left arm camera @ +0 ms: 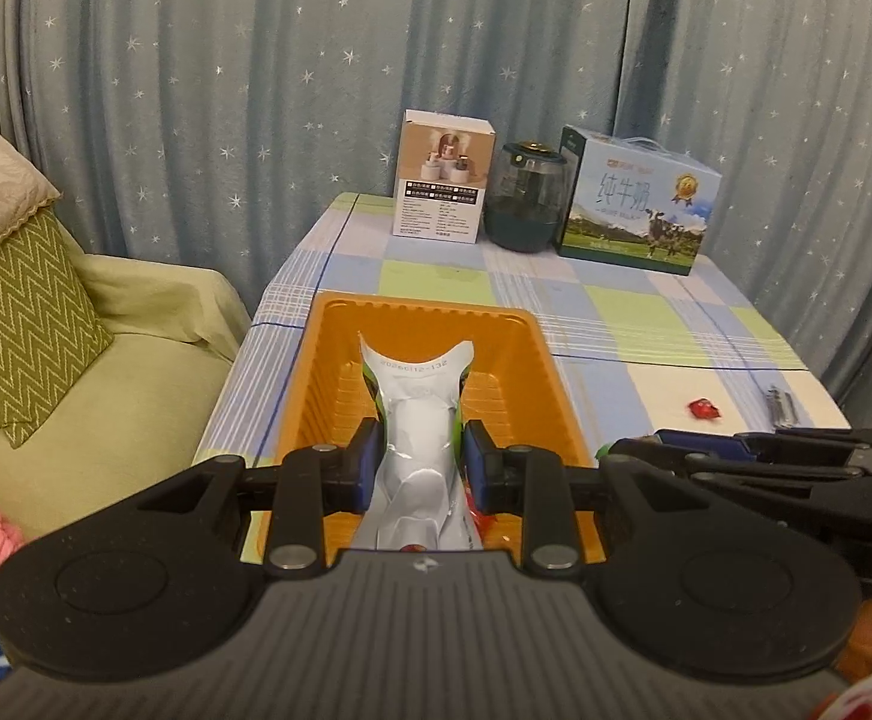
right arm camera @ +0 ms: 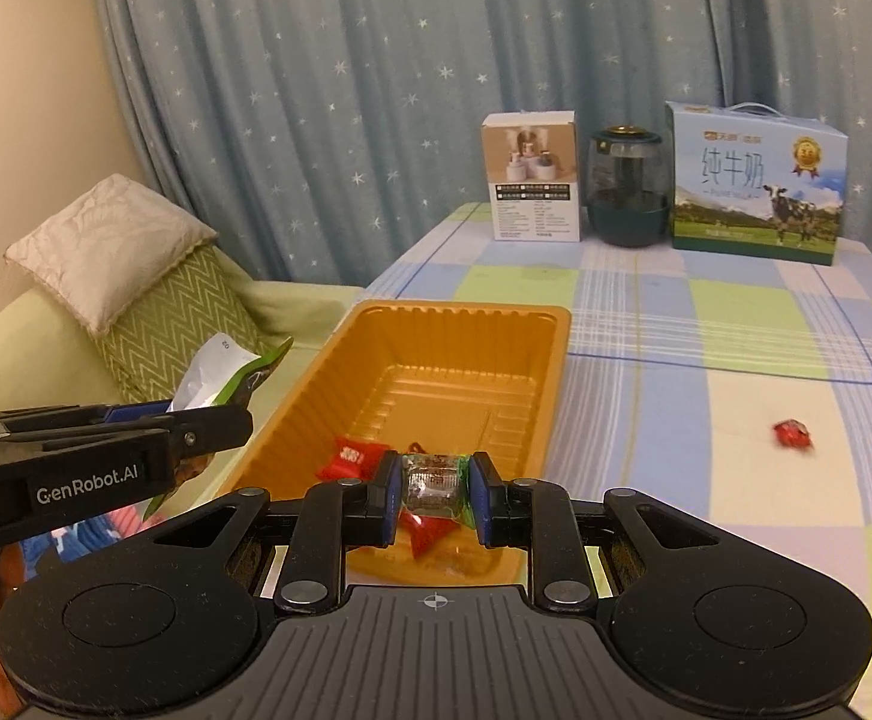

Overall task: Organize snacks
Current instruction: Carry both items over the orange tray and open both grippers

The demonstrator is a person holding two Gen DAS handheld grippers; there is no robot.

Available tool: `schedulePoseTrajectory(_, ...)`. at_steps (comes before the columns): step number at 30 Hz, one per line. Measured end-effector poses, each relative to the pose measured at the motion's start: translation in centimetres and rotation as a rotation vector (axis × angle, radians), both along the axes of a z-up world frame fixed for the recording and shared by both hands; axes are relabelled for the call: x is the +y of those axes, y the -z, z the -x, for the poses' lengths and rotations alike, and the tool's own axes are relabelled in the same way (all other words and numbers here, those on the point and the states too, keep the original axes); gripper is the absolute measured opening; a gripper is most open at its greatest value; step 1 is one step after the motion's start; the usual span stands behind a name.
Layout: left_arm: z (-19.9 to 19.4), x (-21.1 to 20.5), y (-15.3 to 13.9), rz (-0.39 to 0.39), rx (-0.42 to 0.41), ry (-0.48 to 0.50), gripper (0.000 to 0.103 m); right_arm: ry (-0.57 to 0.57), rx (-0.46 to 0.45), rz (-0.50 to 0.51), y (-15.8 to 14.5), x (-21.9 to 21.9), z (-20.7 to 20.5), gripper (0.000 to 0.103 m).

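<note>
1. Star-print curtain is hanging behind a checked tablecloth [right arm camera: 706,324]; orange tray [right arm camera: 532,372] is sitting near the front edge w/ a few red candies [right arm camera: 349,457] already in it.
2. Left gripper [left arm camera: 418,465] is pinching a silver-green snack bag [left arm camera: 415,414] at mid-body, holding it over the tray as its own cam shows it; the right cam puts it more toward 9 o'clock of the tray.
3. Right gripper [right arm camera: 434,495] is clamping a small clear-wrapped candy [right arm camera: 433,480] above the tray's near end.
4. Judgement: lower each item inside the walls before letting go, candy first, so the bag isn't landing on it.
5. Bag looks crinkly & light, prob. slippery; keep the squeeze gentle.
6. One loose red candy [right arm camera: 793,435] is lying on the cloth at 3 o'clock of the tray, well apart, prob. next.
</note>
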State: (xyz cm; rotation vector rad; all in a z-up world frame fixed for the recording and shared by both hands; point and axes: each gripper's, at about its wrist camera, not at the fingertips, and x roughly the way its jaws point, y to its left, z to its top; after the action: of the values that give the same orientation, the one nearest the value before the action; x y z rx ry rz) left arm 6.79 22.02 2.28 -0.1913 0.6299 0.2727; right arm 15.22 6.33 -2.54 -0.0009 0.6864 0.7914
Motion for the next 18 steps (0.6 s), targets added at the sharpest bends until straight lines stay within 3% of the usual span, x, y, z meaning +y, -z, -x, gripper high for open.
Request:
schedulePoseTrajectory(15,-6.5,2.9,3.7,0.025,0.071,0.047,0.027,0.024,0.079,-0.011,2.6,2.4,-6.2,0.024)
schedulePoseTrajectory(18,-7.1,3.0,4.0,0.012,0.074,0.040,0.038,0.027,0.089,-0.010,3.1,2.2,-6.7,0.024)
